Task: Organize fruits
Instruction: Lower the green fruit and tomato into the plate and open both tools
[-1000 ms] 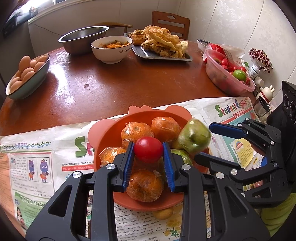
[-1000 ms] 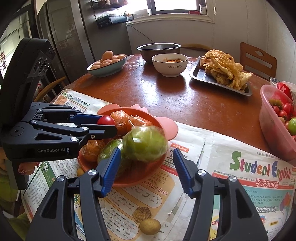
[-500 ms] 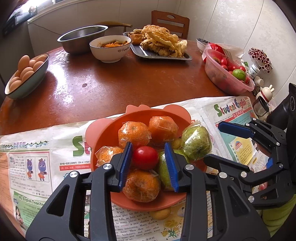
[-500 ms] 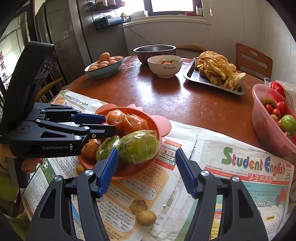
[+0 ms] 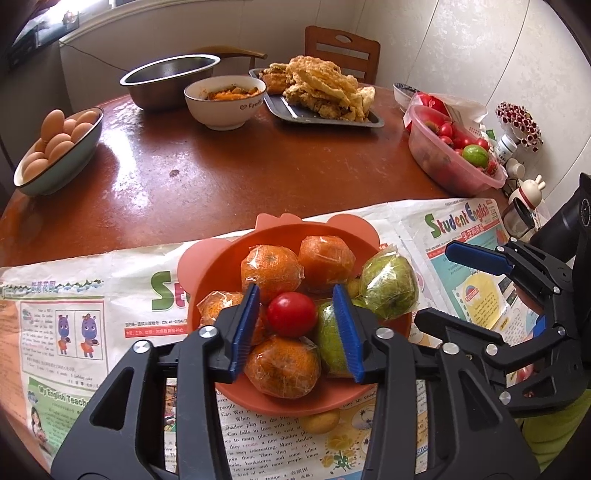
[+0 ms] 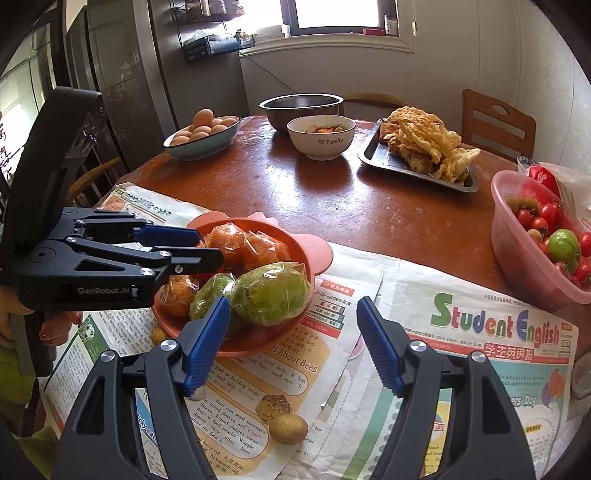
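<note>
Both cameras ride the grippers, looking forward and down along their fingers. The left view sits close above the orange bowl (image 5: 207,266), facing across the table (image 5: 258,177) toward the wall and chair (image 5: 341,51). The right view looks from the bowl's right, facing the window (image 6: 340,14). They share bowl, newspaper (image 5: 461,225), table.

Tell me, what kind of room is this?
Probably a home dining room or kitchen. A round table holds eggs, a "Family" bowl of food and a tray of fried food, with a wooden chair beside it.
</note>
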A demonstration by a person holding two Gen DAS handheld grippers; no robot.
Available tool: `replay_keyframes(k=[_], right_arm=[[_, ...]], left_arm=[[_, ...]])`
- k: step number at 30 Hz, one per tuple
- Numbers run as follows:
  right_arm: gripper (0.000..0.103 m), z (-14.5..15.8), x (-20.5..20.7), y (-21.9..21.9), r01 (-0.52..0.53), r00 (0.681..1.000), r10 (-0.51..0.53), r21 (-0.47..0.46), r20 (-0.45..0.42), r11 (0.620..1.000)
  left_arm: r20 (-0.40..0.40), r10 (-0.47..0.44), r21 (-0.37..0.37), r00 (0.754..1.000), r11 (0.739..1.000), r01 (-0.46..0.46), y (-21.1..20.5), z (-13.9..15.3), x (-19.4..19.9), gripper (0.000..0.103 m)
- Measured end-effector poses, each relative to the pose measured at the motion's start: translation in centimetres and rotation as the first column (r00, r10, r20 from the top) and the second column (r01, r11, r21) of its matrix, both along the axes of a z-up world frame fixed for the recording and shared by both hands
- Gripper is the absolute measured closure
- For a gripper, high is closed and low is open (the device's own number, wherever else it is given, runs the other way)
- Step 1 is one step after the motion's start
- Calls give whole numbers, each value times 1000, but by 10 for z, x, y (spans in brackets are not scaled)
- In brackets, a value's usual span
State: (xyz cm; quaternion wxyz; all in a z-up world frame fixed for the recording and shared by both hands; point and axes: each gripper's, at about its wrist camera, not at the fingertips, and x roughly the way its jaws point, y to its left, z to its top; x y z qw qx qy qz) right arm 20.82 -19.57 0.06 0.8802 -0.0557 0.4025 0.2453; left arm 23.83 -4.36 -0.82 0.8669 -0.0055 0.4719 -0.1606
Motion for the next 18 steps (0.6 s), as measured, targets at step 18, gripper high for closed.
replay_keyframes(k=[18], right_arm=[[14, 21, -17, -3, 57, 997, -56, -17, 55, 998]], left_arm=[[67, 41, 16, 997, 999, -42, 11, 30, -26, 40]])
